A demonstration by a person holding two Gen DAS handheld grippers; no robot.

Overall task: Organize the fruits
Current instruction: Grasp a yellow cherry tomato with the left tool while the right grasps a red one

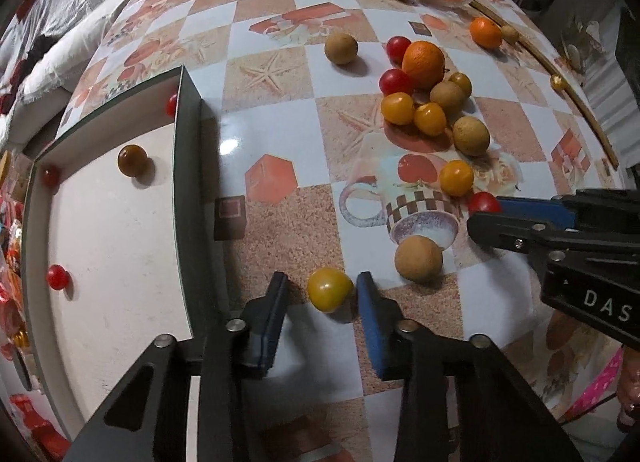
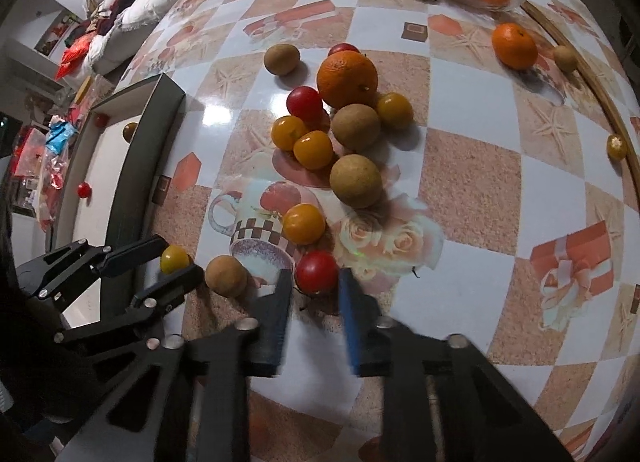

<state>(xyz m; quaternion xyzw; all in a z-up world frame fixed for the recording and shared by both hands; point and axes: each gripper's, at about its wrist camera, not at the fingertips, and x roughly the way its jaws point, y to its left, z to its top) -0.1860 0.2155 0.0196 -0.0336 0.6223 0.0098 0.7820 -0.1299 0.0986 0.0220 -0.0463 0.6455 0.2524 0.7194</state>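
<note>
Left gripper fingers spread wide around small yellow round tomato on patterned tablecloth, beside dark-walled white tray. Right gripper likewise wide, straddling small red cherry tomato. Advice: centre each fruit, close gently; skins likely bruise, roll.

Round table wearing a glossy checkered oilcloth – starfish, gift-box and mug prints – with overhead light glaring off it. White bedding lying piled behind on the left; red packaging clutter sitting beyond the edge.
</note>
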